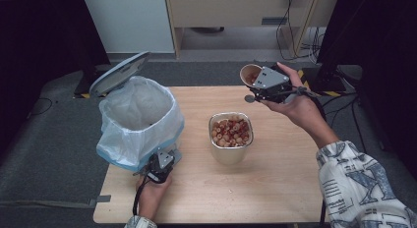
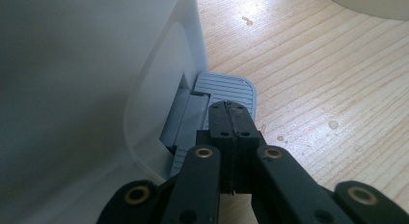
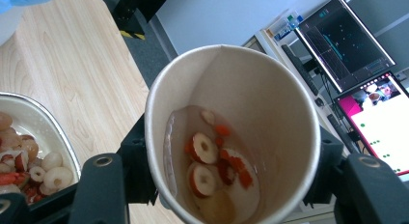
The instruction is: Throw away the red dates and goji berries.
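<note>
**Spill risk: tilted cup held away from the bin**

Right tongs (image 1: 265,85) are clamped on a tan paper cup (image 3: 231,132), jaws on its two sides, held in the air over the far right edge of the light wooden tabletop (image 1: 275,174). The cup leans and holds cloudy liquid with red-and-white fruit slices (image 3: 205,149) at the bottom. More tilt before it gets over a container and the contents land on the tabletop or floor.

Left tongs (image 2: 230,120) are closed with nothing between the jaws, tips resting on the ribbed grey foot pedal (image 2: 226,89) of the white pedal bin with a pale blue liner bag (image 1: 140,122). The grey lid (image 1: 118,71) stands open. If the tips slide off the pedal, the lid likely drops and blocks the pour.

The square metal tub of the same fruit pieces (image 1: 231,137) sits mid-tabletop, between cup and bin. A low carry could clip it or drip into it. The paper wall may also buckle under a tight squeeze.
</note>
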Tool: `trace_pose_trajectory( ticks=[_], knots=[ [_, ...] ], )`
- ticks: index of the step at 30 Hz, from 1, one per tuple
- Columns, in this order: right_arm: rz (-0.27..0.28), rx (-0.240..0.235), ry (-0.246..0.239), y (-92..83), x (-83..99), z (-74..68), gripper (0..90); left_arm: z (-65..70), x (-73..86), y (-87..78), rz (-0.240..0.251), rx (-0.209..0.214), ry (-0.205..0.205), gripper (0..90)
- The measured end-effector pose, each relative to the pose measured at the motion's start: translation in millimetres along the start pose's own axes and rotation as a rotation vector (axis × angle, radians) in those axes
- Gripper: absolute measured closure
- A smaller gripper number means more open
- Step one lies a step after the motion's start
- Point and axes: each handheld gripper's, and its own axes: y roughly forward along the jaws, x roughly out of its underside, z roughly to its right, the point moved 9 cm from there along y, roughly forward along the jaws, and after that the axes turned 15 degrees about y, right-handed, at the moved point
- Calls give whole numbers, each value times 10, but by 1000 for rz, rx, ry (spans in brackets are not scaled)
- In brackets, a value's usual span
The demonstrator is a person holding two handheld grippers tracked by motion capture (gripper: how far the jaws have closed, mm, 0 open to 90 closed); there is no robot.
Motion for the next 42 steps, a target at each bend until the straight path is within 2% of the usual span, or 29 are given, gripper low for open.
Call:
trace_pose_trajectory(
  ticks=[7,12,24,37,42],
  knots=[
    [-8,15,-47,-13,-31,-6,381,-1,0,-1,-1,1,0,894],
    [-5,16,-58,-26,-61,-21,381,1,-2,1,2,-1,-4,894],
    [-8,33,-122,-82,-141,-44,381,2,-3,2,1,-1,-5,894],
    [-26,65,-224,-141,-204,-60,382,1,-3,1,0,-2,-3,894],
    [-27,68,-243,-146,-215,-68,382,1,-2,1,-1,-1,-3,894]
  ],
)
